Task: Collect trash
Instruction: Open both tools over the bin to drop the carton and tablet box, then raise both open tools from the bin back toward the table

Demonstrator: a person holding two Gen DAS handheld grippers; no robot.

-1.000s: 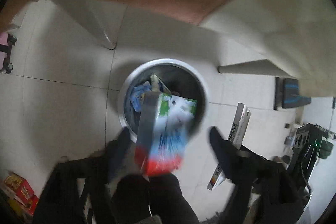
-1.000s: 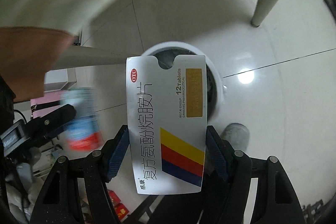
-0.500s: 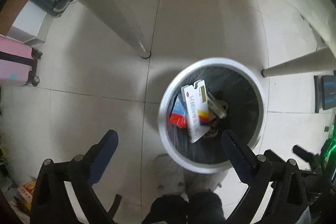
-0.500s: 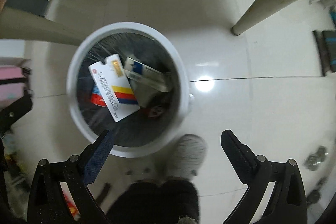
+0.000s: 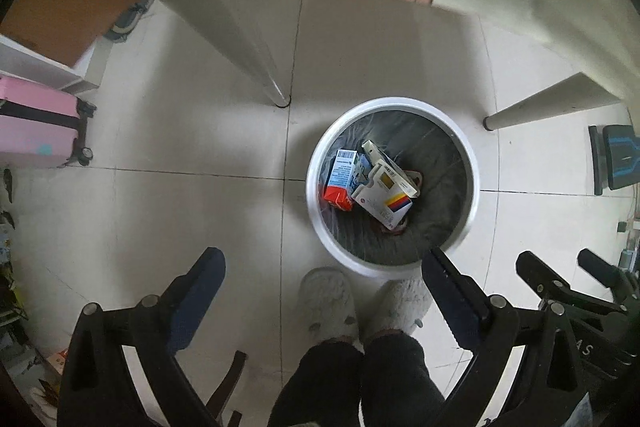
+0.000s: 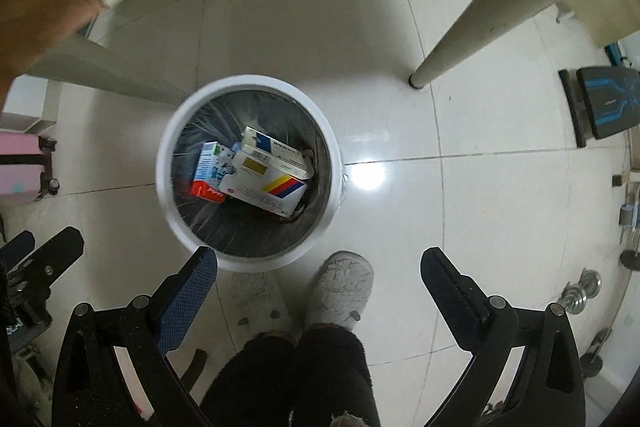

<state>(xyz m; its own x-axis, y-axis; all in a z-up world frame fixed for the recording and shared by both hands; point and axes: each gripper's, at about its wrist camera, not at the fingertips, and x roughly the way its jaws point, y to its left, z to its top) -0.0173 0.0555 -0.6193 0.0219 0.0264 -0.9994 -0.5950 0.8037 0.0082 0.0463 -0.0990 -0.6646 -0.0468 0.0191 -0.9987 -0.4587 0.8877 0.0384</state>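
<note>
A round white trash bin [image 5: 474, 183] with a dark liner stands on the tiled floor; it also shows in the right wrist view [image 6: 164, 183]. Inside lie a white medicine box with yellow, red and blue stripes [image 5: 382, 201] [image 6: 266, 191], a blue, white and red carton [image 5: 340, 179] [image 6: 208, 175] and another white box [image 5: 390, 167] [image 6: 276, 151]. My left gripper [image 5: 320, 267] is open and empty, high above the floor, to the bin's near left. My right gripper [image 6: 318, 267] is open and empty, above the bin's near right.
The person's feet in pale fuzzy slippers [image 5: 328, 303] [image 6: 340, 287] stand right by the bin. White table legs [image 5: 256, 67] [image 6: 452, 43] rise near it. A pink suitcase [image 5: 36, 123] stands at the left. A black and blue device [image 6: 604, 103] lies at the right. Dumbbells [image 6: 580, 295] lie on the floor.
A second ago both grippers held boxes above the bin. Both opened and the boxes dropped into the bin. Since then both grippers have risen, so the bin looks smaller.
</note>
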